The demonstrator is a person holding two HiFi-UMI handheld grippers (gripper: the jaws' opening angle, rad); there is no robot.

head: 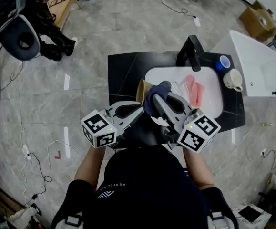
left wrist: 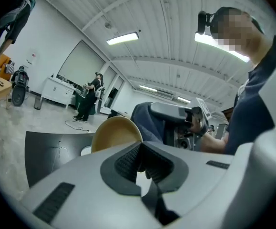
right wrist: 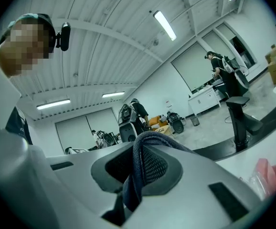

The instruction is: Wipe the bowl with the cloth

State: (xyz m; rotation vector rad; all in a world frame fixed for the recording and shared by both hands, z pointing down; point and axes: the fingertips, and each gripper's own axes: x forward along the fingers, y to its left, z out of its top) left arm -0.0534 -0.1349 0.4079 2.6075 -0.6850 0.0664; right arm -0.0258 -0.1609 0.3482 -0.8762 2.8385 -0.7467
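A tan bowl [head: 141,90] is held tilted on its side above the black counter, at the left edge of the white sink. My left gripper [head: 140,110] is shut on its rim; in the left gripper view the bowl [left wrist: 116,133] rises just beyond the shut jaws of that gripper [left wrist: 142,168]. My right gripper [head: 155,100] is shut on a dark blue cloth [head: 159,90], which presses against the bowl's open side. In the right gripper view the cloth [right wrist: 145,149] folds over and down between the jaws of the right gripper [right wrist: 137,170]. The bowl's inside is hidden.
A white sink [head: 215,78] is set in the black counter [head: 123,73], with a black faucet [head: 190,51] behind it. A pink item [head: 196,92] lies in the sink. A blue cup [head: 223,62] and a white mug [head: 233,79] stand at its right rim. A white table [head: 257,63] is further right.
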